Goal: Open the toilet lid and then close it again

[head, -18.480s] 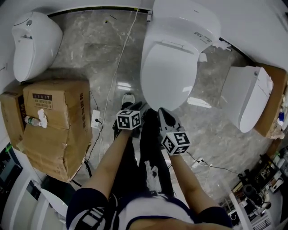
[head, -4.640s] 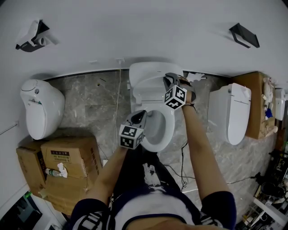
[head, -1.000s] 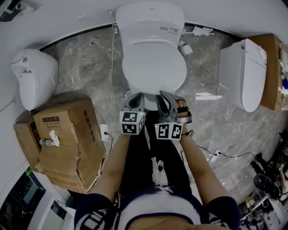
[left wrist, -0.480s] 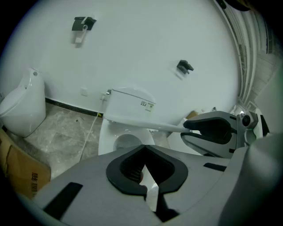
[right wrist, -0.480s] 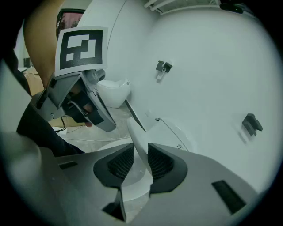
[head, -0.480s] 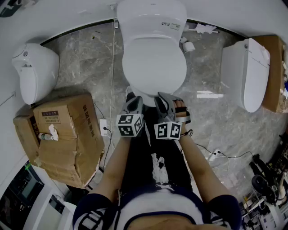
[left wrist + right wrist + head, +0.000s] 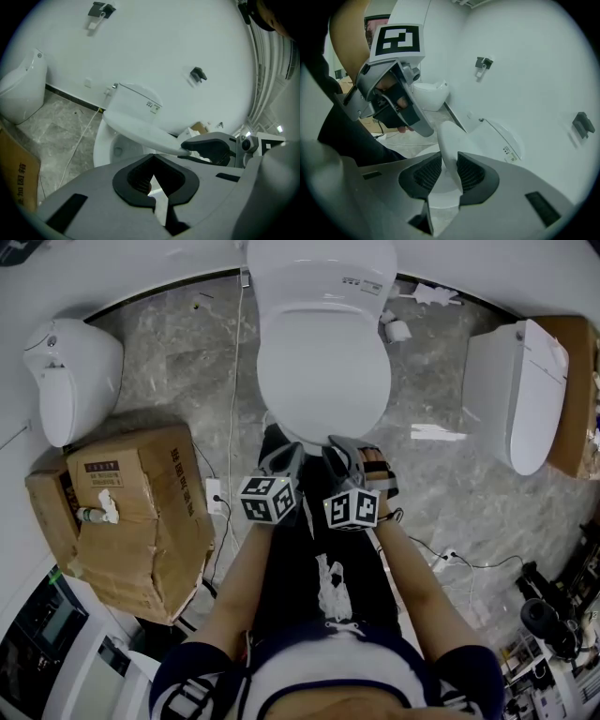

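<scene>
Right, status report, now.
Left gripper shut, empty. Right gripper clamps toilet lid front edge, jaws just eased wider. Lid low, not yet down. Nothing blocking.

Left gripper [image 7: 281, 458]: jaws closed, empty, angled forward and down. Right gripper [image 7: 341, 454]: just beside it, jaws just eased wider, gripping toilet lid [image 7: 323, 367] edge.

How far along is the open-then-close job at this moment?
Done: opening; the lid stood raised seconds ago. In hand: the right gripper clamps the lid's front edge, jaws just easing wider, with a gap above the bowl. Left: set it down and let go; the left gripper is shut, empty.
</scene>
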Demonstrator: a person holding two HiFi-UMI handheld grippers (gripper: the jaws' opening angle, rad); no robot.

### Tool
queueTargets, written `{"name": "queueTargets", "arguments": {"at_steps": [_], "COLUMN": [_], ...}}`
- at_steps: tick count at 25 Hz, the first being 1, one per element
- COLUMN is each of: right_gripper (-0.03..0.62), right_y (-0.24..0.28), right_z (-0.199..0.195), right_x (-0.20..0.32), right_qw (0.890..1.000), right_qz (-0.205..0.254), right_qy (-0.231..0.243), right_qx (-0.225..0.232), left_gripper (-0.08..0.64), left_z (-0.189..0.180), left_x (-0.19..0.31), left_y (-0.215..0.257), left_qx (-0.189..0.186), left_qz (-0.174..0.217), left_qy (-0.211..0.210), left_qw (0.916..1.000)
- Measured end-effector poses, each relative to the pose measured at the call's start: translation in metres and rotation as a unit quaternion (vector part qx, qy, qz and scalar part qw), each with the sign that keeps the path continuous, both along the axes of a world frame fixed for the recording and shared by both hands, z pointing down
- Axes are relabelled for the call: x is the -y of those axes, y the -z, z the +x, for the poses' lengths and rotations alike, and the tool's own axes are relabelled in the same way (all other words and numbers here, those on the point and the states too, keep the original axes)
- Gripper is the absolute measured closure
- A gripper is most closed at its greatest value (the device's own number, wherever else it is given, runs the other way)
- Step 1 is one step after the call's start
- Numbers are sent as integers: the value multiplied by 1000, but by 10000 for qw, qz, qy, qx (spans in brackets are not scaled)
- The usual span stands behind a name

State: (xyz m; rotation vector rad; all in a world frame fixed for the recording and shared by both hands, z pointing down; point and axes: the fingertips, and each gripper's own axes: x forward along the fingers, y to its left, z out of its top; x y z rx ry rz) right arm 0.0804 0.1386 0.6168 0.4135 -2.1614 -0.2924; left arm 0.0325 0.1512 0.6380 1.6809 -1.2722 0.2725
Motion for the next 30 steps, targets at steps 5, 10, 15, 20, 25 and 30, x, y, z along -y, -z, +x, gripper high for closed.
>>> {"name": "queueTargets", "arguments": {"at_steps": [5, 10, 15, 20, 25, 30], "right_gripper": [503, 500, 499, 495, 492, 489], "right_y": [-20, -38, -53, -65, -81, -97], "right_z": [2, 6, 8, 8, 9, 8], "right_x": [-14, -29, -39, -48, -57, -67], "right_qw": [9994, 9975, 9957, 9933, 9907, 9874], "right_qz": [-278, -510, -588, -770, -908, -1117], "right_qy": [175, 334, 501, 594, 649, 604], "right_qx": [-148, -352, -510, -627, -777, -943], "left_gripper": [552, 552, 552, 552, 552, 552], "left_z": [1, -1, -4, -6, -5, -4], "left_x": [-9, -19, -21, -22, -20, -23], "left_y": [-13, -24, -27, -30, -30, -32], "left_qx": [125, 136, 151, 182, 220, 272], "left_qz": [-198, -401, -400, -435, -460, -531], "left_qy": [-121, -18, 45, 74, -2, -314], "left_qw": [9997, 9991, 9991, 9989, 9987, 9977]}}
